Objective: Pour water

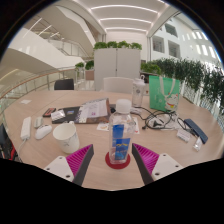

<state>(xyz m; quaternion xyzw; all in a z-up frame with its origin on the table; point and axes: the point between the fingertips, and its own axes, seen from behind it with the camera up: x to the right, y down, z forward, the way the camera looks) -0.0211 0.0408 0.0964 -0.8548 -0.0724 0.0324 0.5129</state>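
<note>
Clear plastic water bottle [120, 135] upright between the gripper [117, 156] fingers, tongs wide, white cup [66, 137] nearby on wooden table [95, 140]

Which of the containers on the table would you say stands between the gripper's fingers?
The clear bottle with the blue label; the white cup stands off to its side.

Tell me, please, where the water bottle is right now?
In the gripper view, the water bottle stands upright on a red coaster on the table, between the open gripper fingers, with a white cup to its left.
</note>
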